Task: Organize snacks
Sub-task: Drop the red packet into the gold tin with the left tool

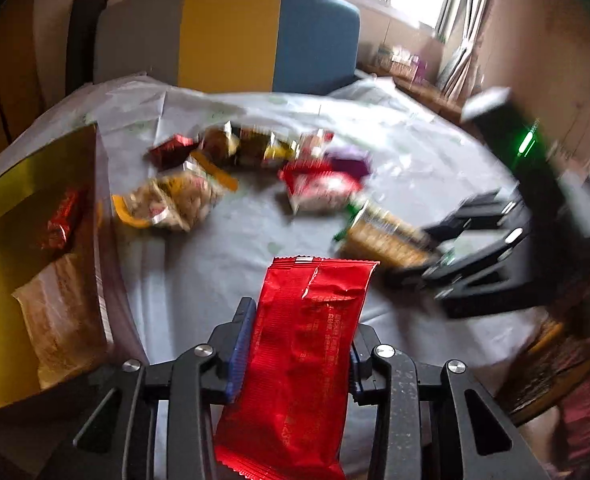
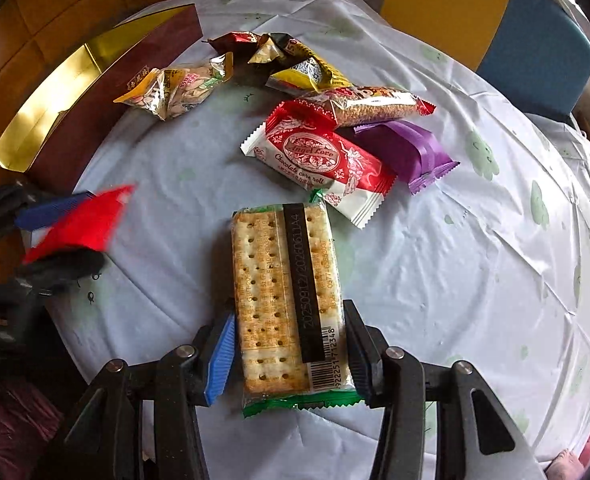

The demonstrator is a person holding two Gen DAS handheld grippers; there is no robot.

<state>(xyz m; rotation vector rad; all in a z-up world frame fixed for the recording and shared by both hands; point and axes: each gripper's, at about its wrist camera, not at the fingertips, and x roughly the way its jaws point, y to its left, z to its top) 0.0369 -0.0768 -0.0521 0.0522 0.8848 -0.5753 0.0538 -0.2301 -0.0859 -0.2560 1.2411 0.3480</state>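
The left hand-held gripper (image 1: 295,344) is clamped on a red packet (image 1: 307,344), lifted beside the gold-lined box (image 1: 23,184); the right hand-held gripper (image 2: 287,352) is clamped on a cracker pack (image 2: 287,296) just above the tabletop (image 2: 455,280); best to carry each clear over the box wall, lower it flat, then let go; the box holds two packets that I can see; roughly seven lie loose in a cluster (image 2: 319,120), blur hiding an exact count.

My left claw (image 1: 299,344) holds a red foil packet (image 1: 307,344) above the table; my right claw (image 2: 289,344) holds a clear cracker pack (image 2: 287,300) with green ends. Other snacks (image 2: 315,152) lie piled beside the gold-lined box (image 2: 55,92); in it lie a red packet (image 1: 61,220) and a pale one (image 1: 61,312).
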